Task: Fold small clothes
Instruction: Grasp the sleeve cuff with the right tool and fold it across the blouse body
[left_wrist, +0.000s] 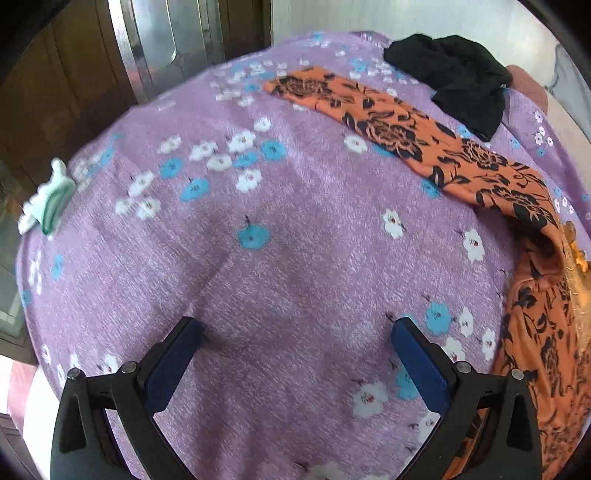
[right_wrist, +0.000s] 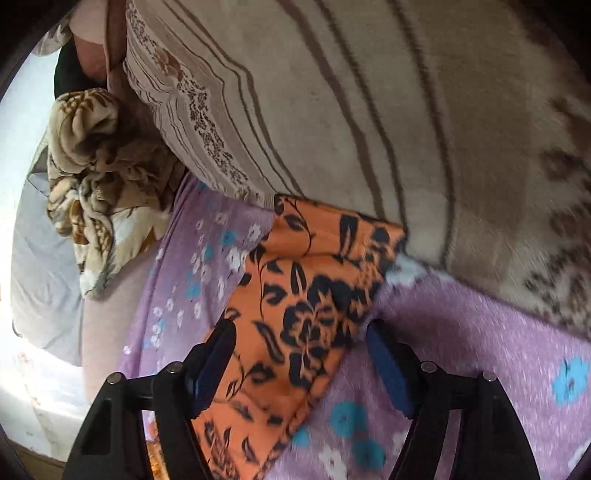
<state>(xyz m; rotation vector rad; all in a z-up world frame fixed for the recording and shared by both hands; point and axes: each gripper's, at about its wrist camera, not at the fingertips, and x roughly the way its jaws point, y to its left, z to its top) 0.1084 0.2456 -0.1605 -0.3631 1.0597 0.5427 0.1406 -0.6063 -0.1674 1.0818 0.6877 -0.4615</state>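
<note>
Two grippers are being held open over the purple bedsheet (left_wrist: 258, 280): the left gripper (left_wrist: 295, 332) empty, the right gripper (right_wrist: 301, 341) straddling the orange cloth (right_wrist: 303, 295) unpinched. The cloth's near end is being approached beside the striped pillow (right_wrist: 332, 92); a firm pinch is likely being called for next.

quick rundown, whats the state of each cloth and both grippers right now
left gripper: open, nothing between its jaws, over bare bedsheet
right gripper: open, jaws either side of the orange cloth, not pressing it
orange floral cloth: laid out long across the bed, not yet folded small
black garment: crumpled heap
mint green item: bunched at the bed's edge
purple floral bedsheet: spread flat
brown patterned blanket: bunched up
</note>
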